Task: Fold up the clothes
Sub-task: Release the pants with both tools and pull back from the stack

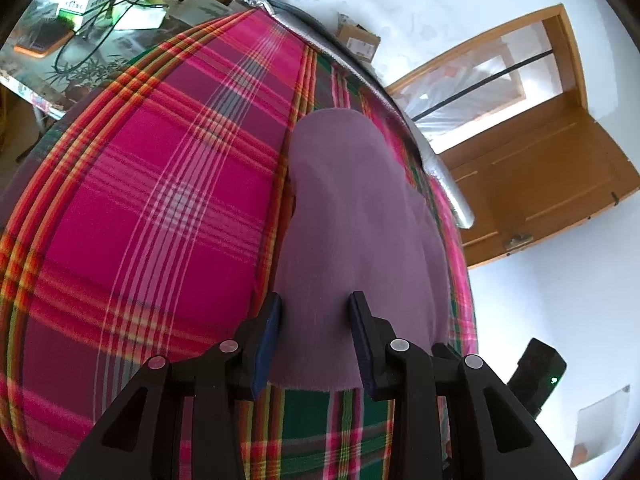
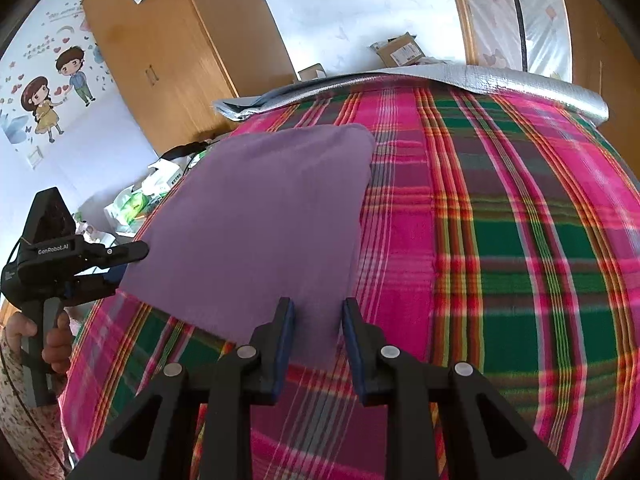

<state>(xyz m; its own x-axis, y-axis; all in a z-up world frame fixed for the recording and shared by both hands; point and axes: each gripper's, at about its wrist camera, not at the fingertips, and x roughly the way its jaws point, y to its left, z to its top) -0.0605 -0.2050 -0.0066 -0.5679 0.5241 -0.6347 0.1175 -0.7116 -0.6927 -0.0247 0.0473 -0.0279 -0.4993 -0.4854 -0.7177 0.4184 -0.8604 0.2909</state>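
Purple cloth (image 2: 256,216) lifted above a plaid bedspread (image 2: 500,240).
Left gripper (image 1: 316,312) and right gripper (image 2: 318,312) each pinch its near edge.

Plain purple cloth (image 2: 264,216), folded flat, smooth, lying on plaid bedcover (image 2: 500,248)

"GenRobot.AI" reads white on the black left gripper (image 2: 132,251). The white box (image 1: 74,2) on the desk carries print too, probably characters, too blurred to read.

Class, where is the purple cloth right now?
The purple cloth lies on the plaid bedspread, left of centre in the right wrist view, its near edge between the left gripper and right gripper.
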